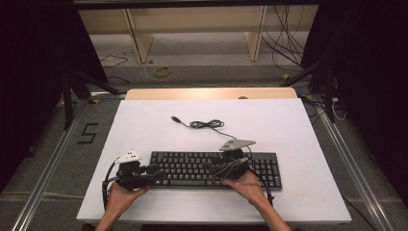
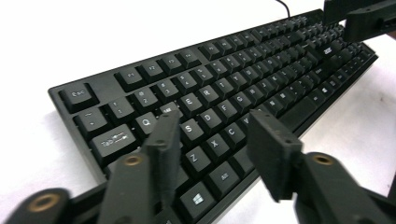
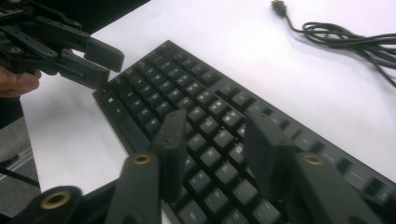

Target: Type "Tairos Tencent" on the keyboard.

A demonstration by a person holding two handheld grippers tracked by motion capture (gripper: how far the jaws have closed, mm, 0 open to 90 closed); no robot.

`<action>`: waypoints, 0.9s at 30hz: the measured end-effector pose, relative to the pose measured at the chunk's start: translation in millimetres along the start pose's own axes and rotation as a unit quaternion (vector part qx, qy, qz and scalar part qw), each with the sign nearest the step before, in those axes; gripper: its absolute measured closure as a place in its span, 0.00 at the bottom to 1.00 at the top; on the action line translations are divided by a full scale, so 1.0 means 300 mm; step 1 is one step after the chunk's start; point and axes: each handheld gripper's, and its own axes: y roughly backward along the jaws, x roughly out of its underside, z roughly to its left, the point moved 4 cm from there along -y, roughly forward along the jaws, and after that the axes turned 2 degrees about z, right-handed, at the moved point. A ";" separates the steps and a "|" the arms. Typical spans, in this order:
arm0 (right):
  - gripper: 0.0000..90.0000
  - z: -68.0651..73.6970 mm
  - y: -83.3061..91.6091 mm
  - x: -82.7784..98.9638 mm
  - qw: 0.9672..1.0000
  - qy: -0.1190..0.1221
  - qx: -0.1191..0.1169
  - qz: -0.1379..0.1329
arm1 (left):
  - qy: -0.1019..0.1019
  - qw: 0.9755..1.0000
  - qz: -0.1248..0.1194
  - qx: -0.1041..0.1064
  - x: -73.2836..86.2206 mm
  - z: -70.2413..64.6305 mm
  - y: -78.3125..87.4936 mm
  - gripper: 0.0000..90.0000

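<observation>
Keyboard point(image 1: 215, 169) sits flat near the front edge of the white table point(image 1: 144, 125), its cable point(image 1: 207, 124) coiled loose behind it at about 12 o'clock, unplugged. Left gripper point(image 1: 153, 172) hovers over its 9 o'clock end and right gripper point(image 1: 211, 169) over the middle, both with jaws half spread above the keys, pinching nothing, probably lined up to type or lift it. Beyond the table: grey floor, stray wires, wooden shelving point(image 1: 192, 29).
</observation>
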 end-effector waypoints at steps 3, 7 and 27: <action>0.77 0.011 -0.045 -0.019 1.000 0.006 -0.001 0.013 | -0.007 1.000 0.015 -0.007 0.007 0.006 -0.004 0.75; 0.81 0.017 -0.077 -0.031 1.000 0.009 -0.003 0.019 | -0.006 1.000 0.026 -0.013 0.012 0.011 -0.005 0.82; 1.00 0.072 -0.256 -0.080 0.998 0.026 -0.012 0.063 | -0.009 0.997 0.062 -0.036 0.027 0.036 -0.007 0.99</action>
